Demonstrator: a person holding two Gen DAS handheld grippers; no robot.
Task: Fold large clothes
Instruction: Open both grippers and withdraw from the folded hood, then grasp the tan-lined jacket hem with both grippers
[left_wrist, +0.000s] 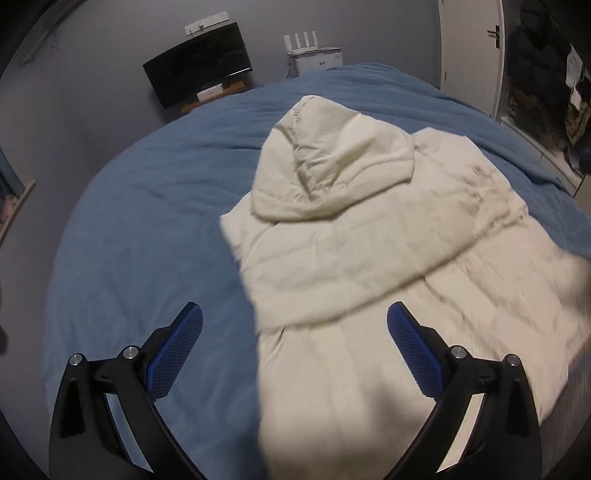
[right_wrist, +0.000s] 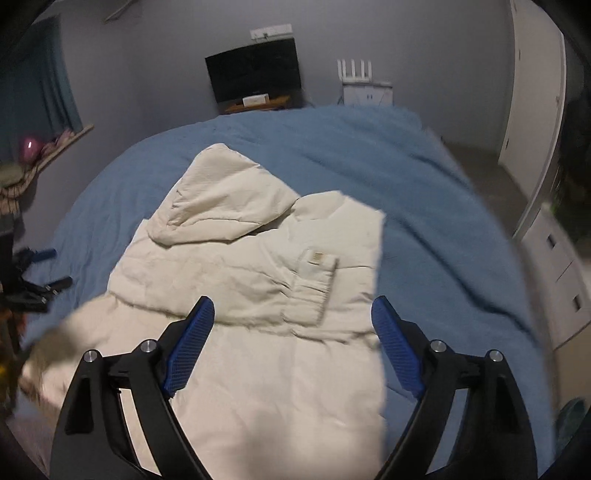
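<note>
From the left wrist camera, a cream hooded jacket (left_wrist: 354, 236) lies spread on a blue-covered bed (left_wrist: 147, 221), its hood (left_wrist: 332, 162) flat toward the far end and both sleeves folded in over the body. The left gripper (left_wrist: 295, 314) hangs above the near part of the garment, jaws spread wide with nothing between the blue pads (left_wrist: 177, 347); one pad shows over the bedcover, the other over the cloth. The jacket's near hem runs out of the bottom of the picture and its right edge is smeared by blur. Against the far wall stand a dark monitor (left_wrist: 199, 62) and a white router (left_wrist: 306, 42); a white door (left_wrist: 471, 48) is partly cut off at the top right. From the right wrist camera, the same jacket (right_wrist: 240, 258) fills the middle of the bed (right_wrist: 424, 184), a chest pocket (right_wrist: 314, 280) with a small label lying just ahead of the right gripper (right_wrist: 293, 310), whose jaws also stand wide and hold nothing. The garment's lower left corner is too blurred to read, and the dark objects at the left edge of the bed cannot be made out. The monitor (right_wrist: 255, 72) and white drawers (right_wrist: 557, 273) frame the scene.
</note>
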